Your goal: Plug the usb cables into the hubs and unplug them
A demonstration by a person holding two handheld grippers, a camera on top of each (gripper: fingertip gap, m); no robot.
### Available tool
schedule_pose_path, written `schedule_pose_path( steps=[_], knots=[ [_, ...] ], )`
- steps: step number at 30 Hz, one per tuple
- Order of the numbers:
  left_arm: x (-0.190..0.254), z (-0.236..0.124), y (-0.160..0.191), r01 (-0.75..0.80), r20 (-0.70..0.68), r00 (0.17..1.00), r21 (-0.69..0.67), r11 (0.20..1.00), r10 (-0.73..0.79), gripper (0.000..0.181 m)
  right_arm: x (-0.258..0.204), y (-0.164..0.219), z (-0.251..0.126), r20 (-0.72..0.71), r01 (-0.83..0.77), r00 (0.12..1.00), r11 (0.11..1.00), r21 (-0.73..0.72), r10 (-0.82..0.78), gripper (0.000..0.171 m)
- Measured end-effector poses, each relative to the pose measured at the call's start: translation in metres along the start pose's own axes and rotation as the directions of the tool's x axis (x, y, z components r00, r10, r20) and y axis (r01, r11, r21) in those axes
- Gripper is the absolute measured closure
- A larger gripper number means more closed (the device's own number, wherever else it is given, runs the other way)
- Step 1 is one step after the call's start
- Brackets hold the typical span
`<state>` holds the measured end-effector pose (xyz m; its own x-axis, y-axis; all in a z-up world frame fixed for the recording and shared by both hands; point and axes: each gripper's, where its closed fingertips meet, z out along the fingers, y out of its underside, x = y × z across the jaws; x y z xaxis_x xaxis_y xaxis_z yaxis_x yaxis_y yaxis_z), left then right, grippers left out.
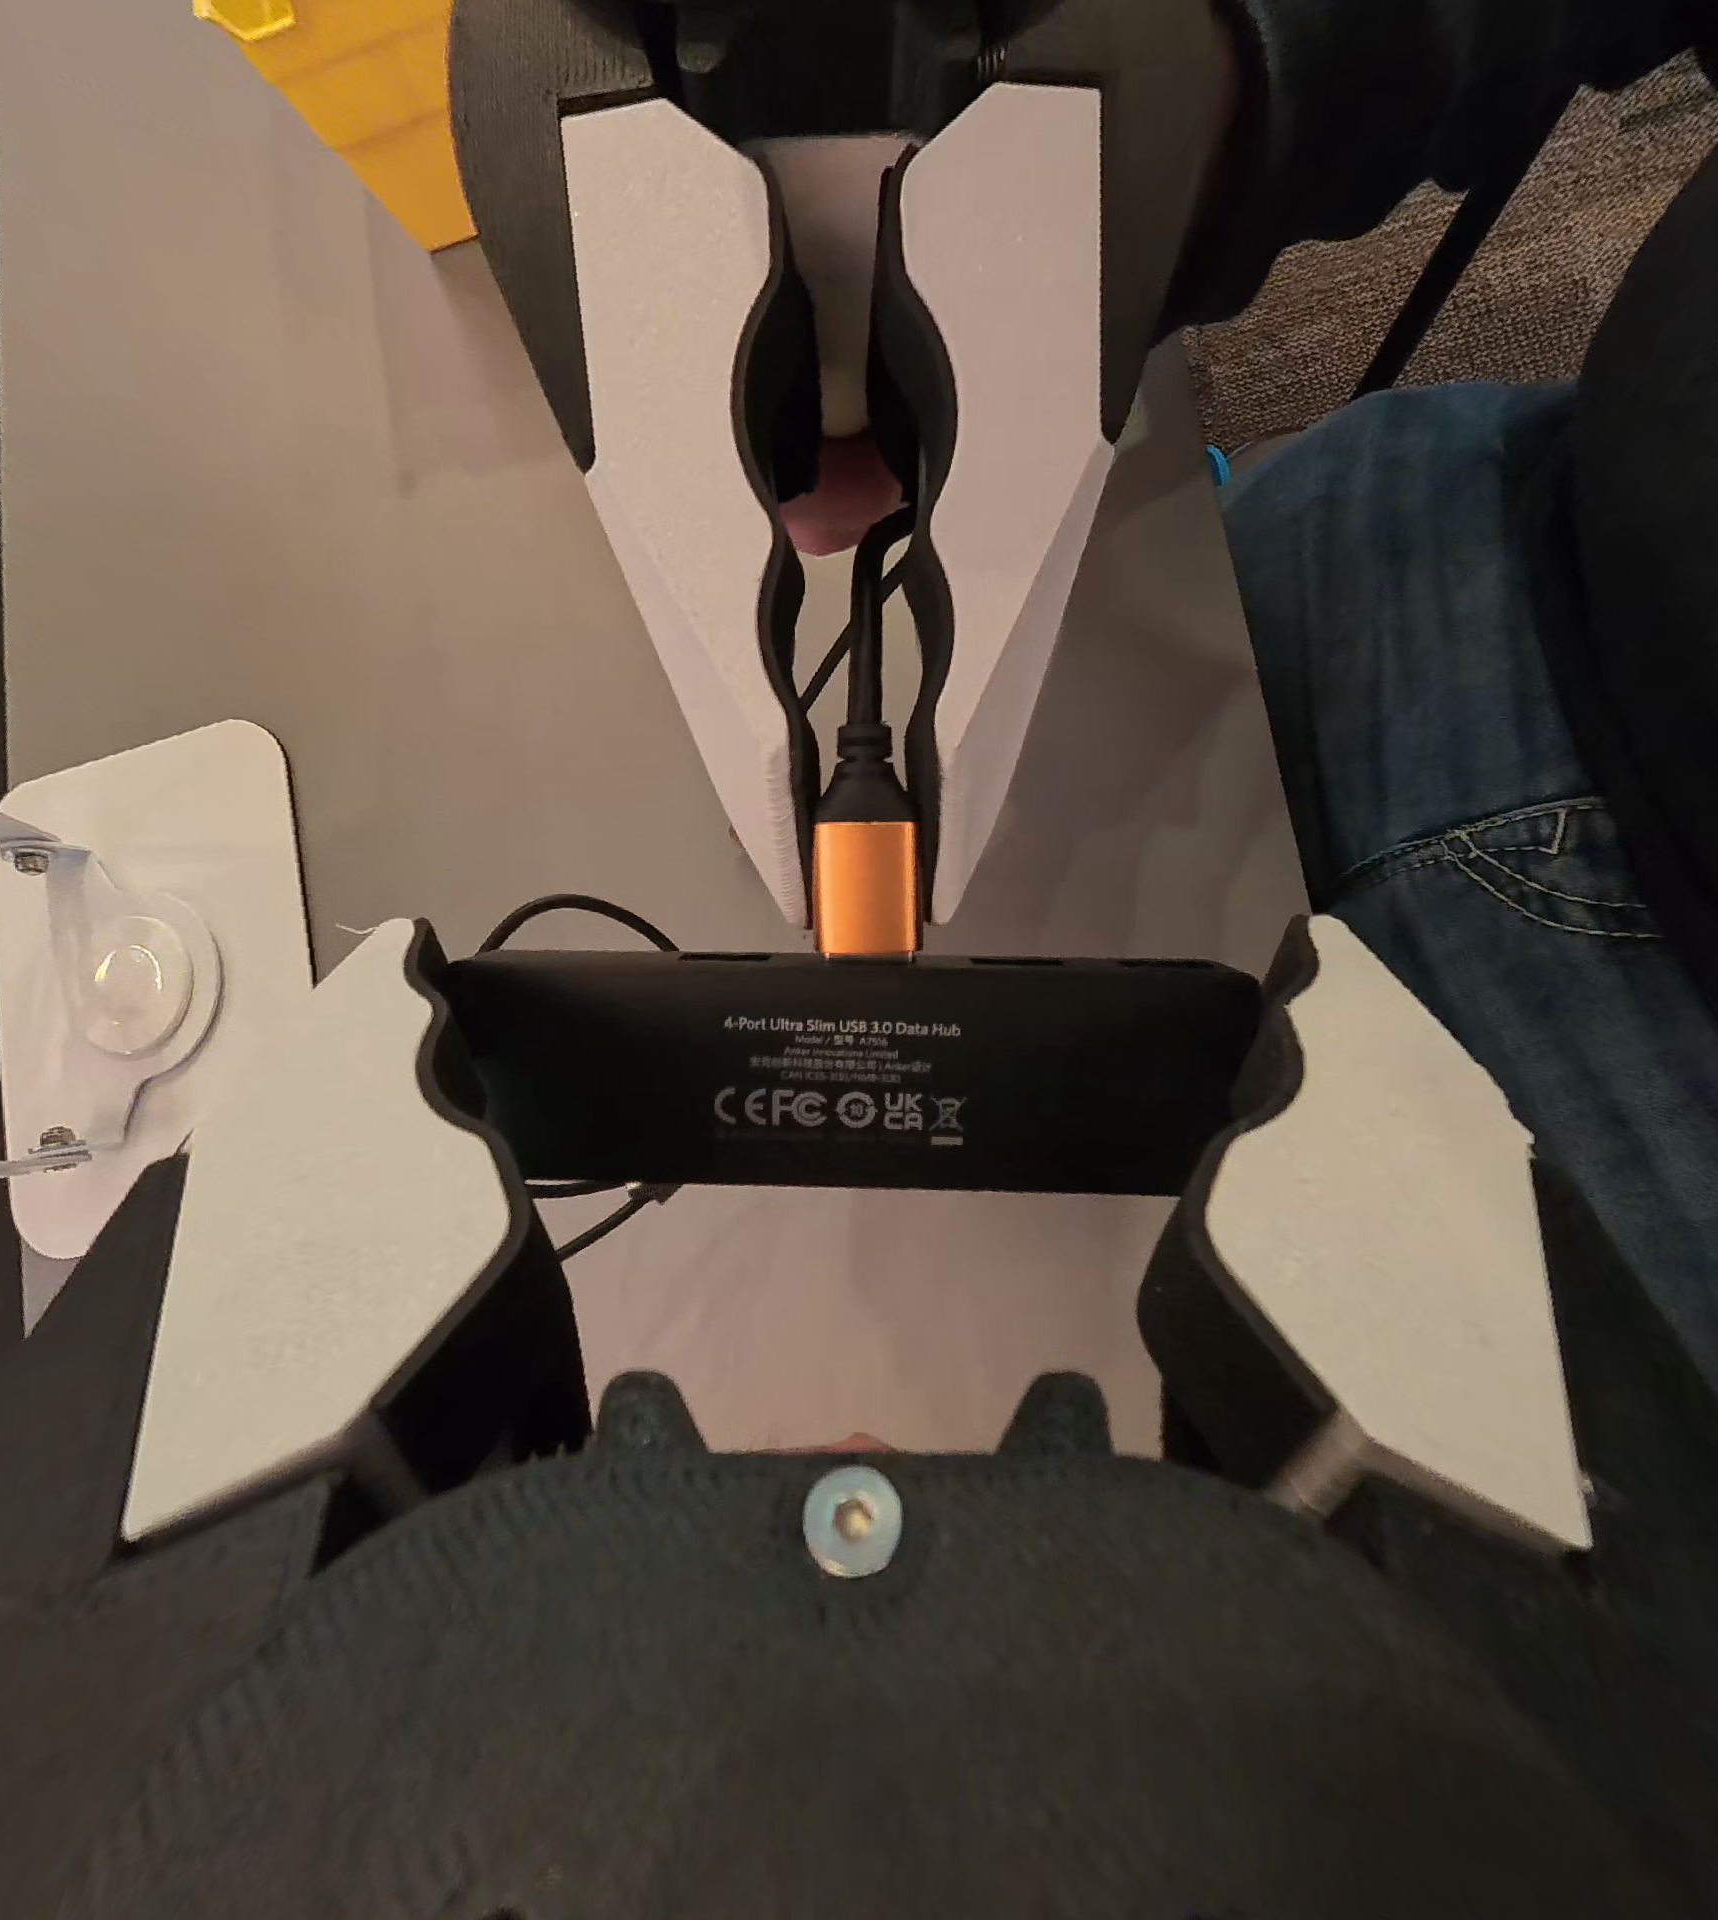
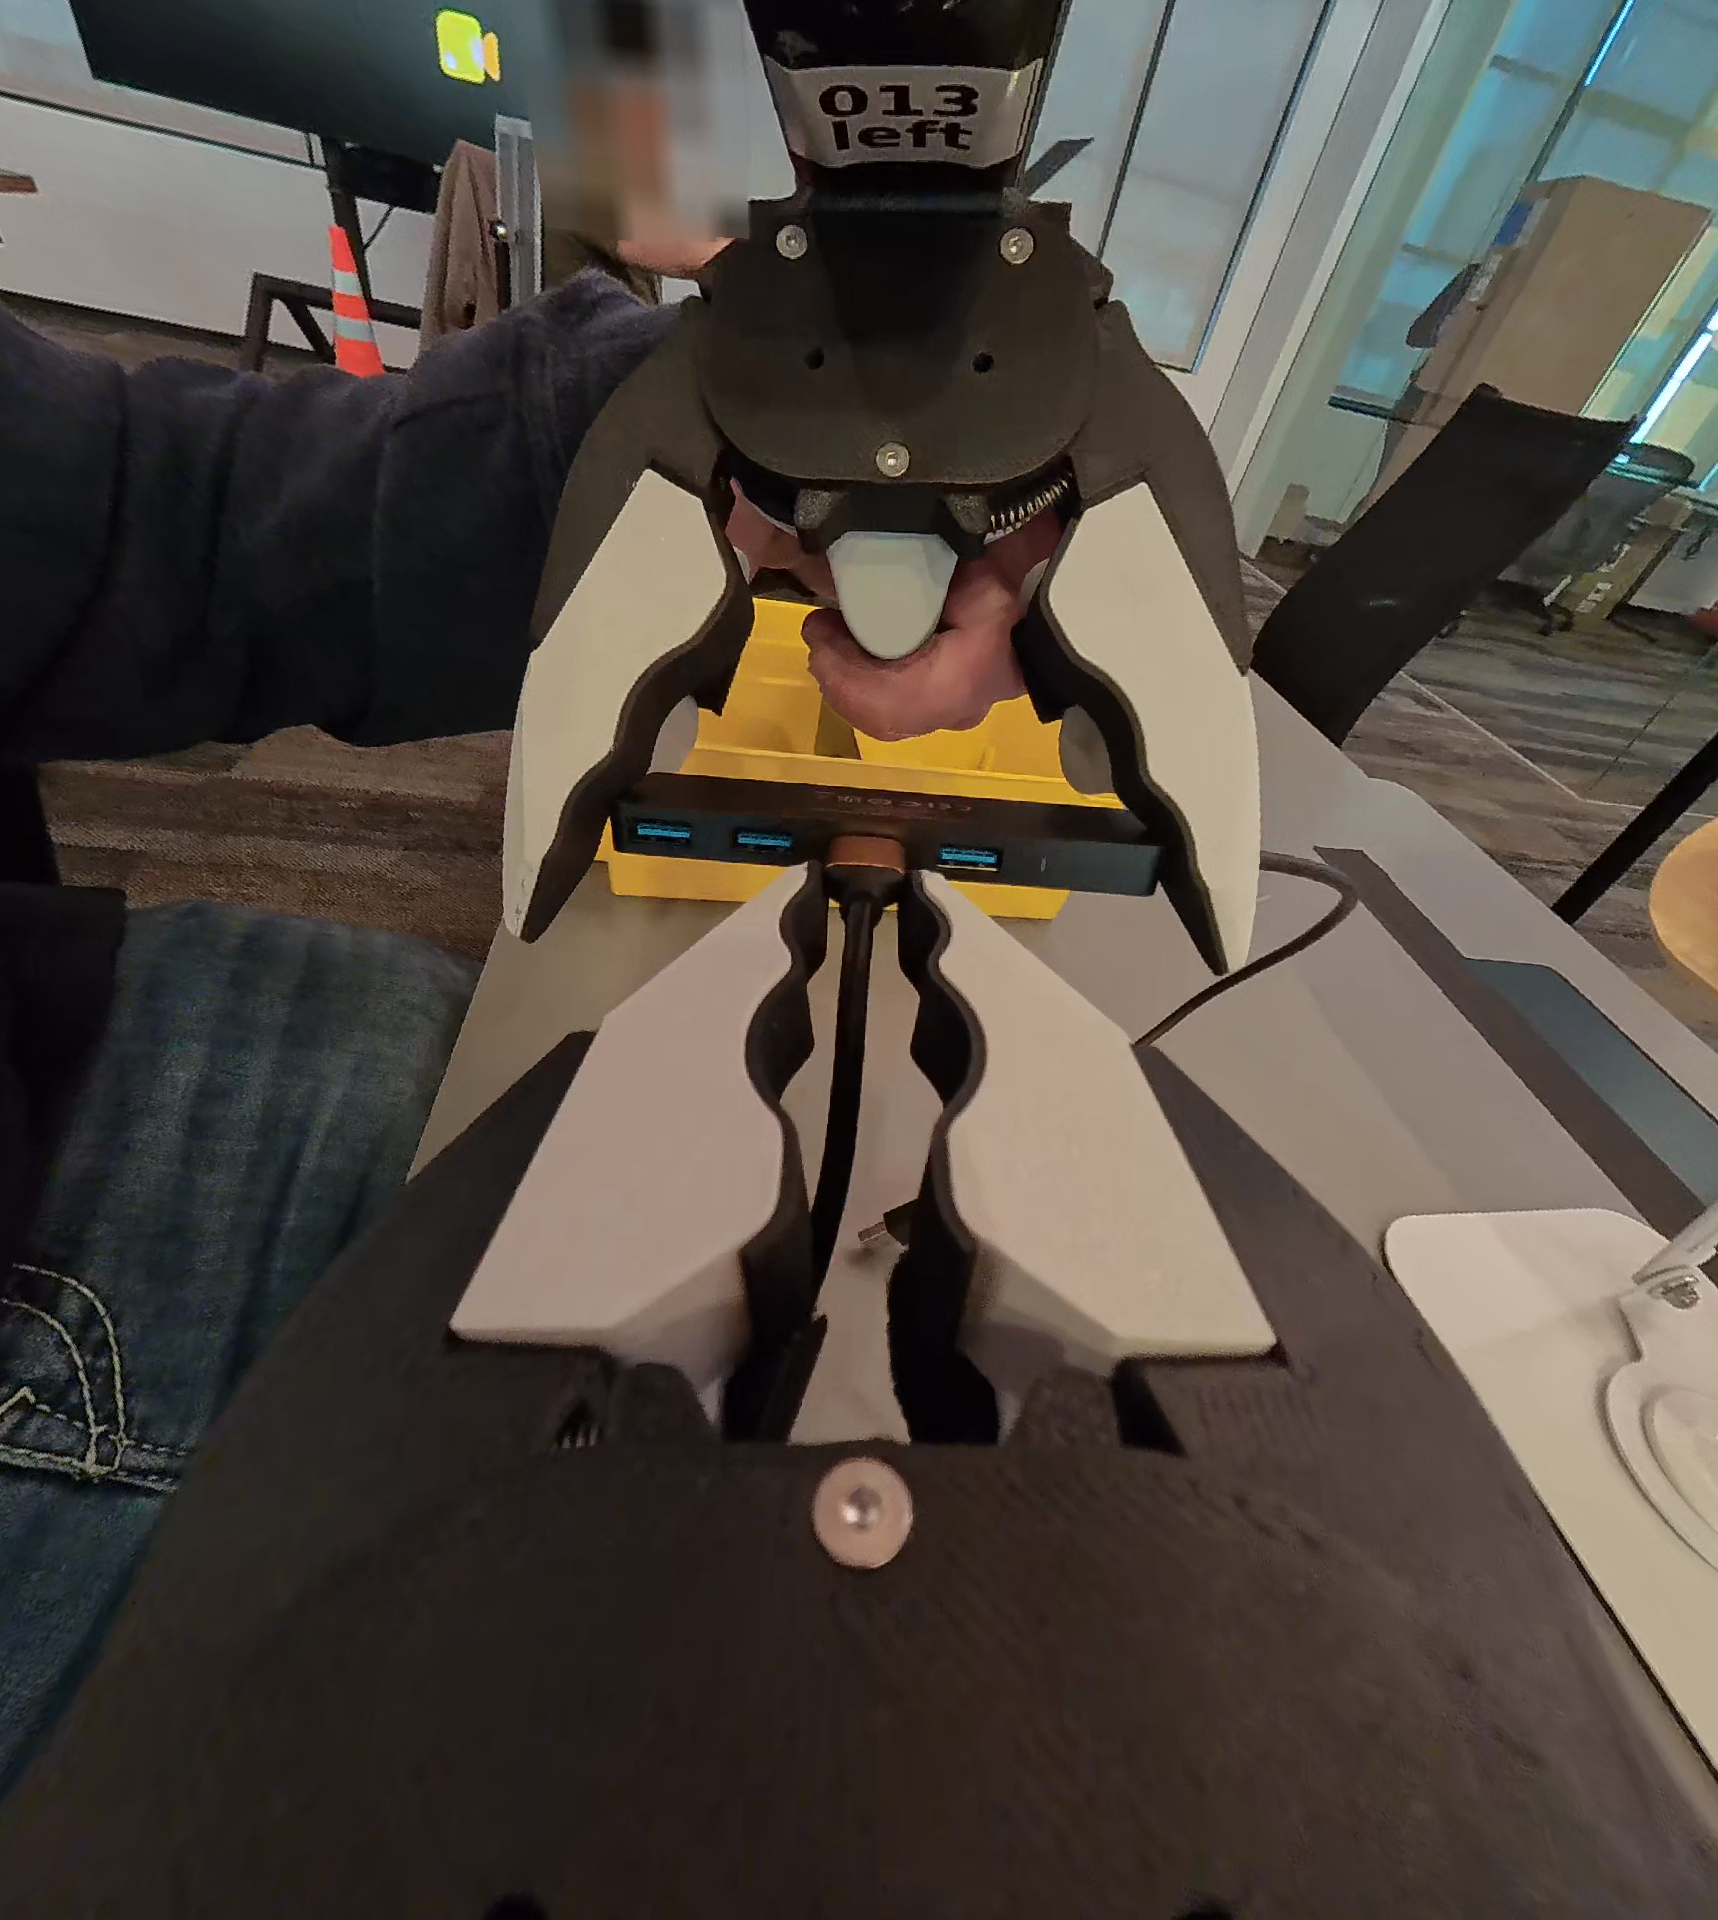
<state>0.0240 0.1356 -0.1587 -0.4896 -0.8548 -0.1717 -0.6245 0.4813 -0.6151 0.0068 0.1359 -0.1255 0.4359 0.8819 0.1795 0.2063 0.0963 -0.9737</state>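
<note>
Hub (image 1: 850, 1070): one slim black bar, printed underside facing the left wrist camera, held crosswise above the grey table (image 1: 211, 468). Its front edge carries four ports; three blue ones (image 2: 969, 858) stand free and the fourth takes a copper-sleeved plug (image 1: 863, 888) on one black cable (image 2: 839, 1091). Left gripper (image 1: 850, 1039) spreads wide, its fingers (image 1: 335, 1122) clamping the hub's two ends. Right gripper (image 2: 860, 883) is nearly closed, fingertips pinching the plug. One yellow bin (image 2: 834, 758) sits behind.

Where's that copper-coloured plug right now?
The copper plug sits between the right gripper fingers, seated in a port on the black hub, which the left gripper holds by its ends above the grey table.
</note>
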Motion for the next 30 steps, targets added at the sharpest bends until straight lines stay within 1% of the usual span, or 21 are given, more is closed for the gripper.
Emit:
schedule_pose_path(
  steps=[2, 4, 7, 9, 11, 13, 15, 17, 19, 20, 22, 24, 25, 28, 30],
  knots=[
    [-0.002, 0.000, 0.002, 0.006, 0.008, 1.000, -0.002, 1.000, -0.006, 0.041, 0.002, 0.001, 0.001, -0.029, 0.004, 1.000, 1.000, -0.007, -0.004, 0.159],
    [-0.005, 0.002, 0.005, 0.019, 0.010, 1.000, -0.004, 1.000, -0.019, 0.041, 0.005, 0.004, 0.002, -0.091, 0.047, 0.994, 0.998, -0.044, -0.051, 0.159],
    [-0.006, 0.002, 0.008, 0.015, 0.007, 1.000, -0.008, 1.000, -0.015, 0.041, 0.007, 0.007, 0.003, -0.164, 0.071, 0.983, 0.994, -0.078, -0.083, 0.159],
    [-0.006, 0.004, 0.008, 0.024, 0.001, 1.000, 0.002, 1.000, -0.024, 0.042, 0.008, 0.008, 0.003, -0.198, 0.068, 0.976, 0.993, -0.096, -0.086, 0.160],
    [-0.006, 0.006, 0.012, 0.021, 0.000, 1.000, -0.019, 1.000, -0.021, 0.042, 0.009, 0.012, 0.003, -0.218, 0.079, 0.970, 0.989, -0.125, -0.105, 0.160],
    [-0.005, 0.006, 0.010, 0.029, -0.002, 1.000, -0.002, 1.000, -0.029, 0.042, 0.006, 0.012, 0.002, -0.158, 0.065, 0.984, 0.993, -0.102, -0.081, 0.160],
    [-0.003, 0.007, 0.013, 0.020, 0.000, 1.000, -0.022, 1.000, -0.020, 0.042, 0.003, 0.015, 0.003, -0.075, 0.019, 0.997, 0.996, -0.082, -0.025, 0.160],
    [-0.001, 0.009, 0.013, 0.016, -0.009, 1.000, -0.017, 1.000, -0.016, 0.042, 0.001, 0.015, 0.001, -0.025, -0.013, 1.000, 0.998, -0.063, 0.011, 0.160],
    [-0.001, 0.013, 0.019, 0.003, -0.008, 1.000, -0.052, 0.999, -0.003, 0.042, -0.001, 0.020, 0.001, 0.015, 0.006, 1.000, 0.997, -0.077, -0.005, 0.161],
    [-0.001, 0.014, 0.022, 0.005, -0.004, 1.000, -0.062, 0.998, -0.006, 0.042, -0.003, 0.022, -0.001, 0.043, 0.018, 0.999, 0.997, -0.071, -0.015, 0.171],
    [-0.007, 0.009, 0.027, 0.029, 0.022, 0.999, -0.055, 0.998, -0.028, 0.043, 0.000, 0.025, -0.009, 0.086, 0.003, 0.996, 0.999, -0.047, 0.001, 0.171],
    [-0.011, 0.009, 0.032, 0.036, 0.044, 0.999, -0.100, 0.994, -0.031, 0.043, 0.004, 0.037, -0.006, 0.078, 0.025, 0.997, 0.996, -0.082, -0.018, 0.171],
    [-0.012, 0.010, 0.034, 0.036, 0.054, 0.998, -0.117, 0.992, -0.029, 0.043, 0.005, 0.037, -0.005, 0.071, 0.006, 0.997, 0.997, -0.074, -0.001, 0.171],
    [-0.012, 0.012, 0.034, 0.045, 0.052, 0.998, -0.112, 0.993, -0.039, 0.043, 0.008, 0.031, -0.004, 0.032, 0.025, 0.999, 0.999, -0.038, -0.023, 0.171],
    [-0.010, 0.012, 0.026, 0.046, 0.042, 0.998, -0.069, 0.997, -0.044, 0.043, 0.007, 0.033, 0.002, 0.016, 0.021, 1.000, 0.998, -0.052, -0.020, 0.168]
  ],
)
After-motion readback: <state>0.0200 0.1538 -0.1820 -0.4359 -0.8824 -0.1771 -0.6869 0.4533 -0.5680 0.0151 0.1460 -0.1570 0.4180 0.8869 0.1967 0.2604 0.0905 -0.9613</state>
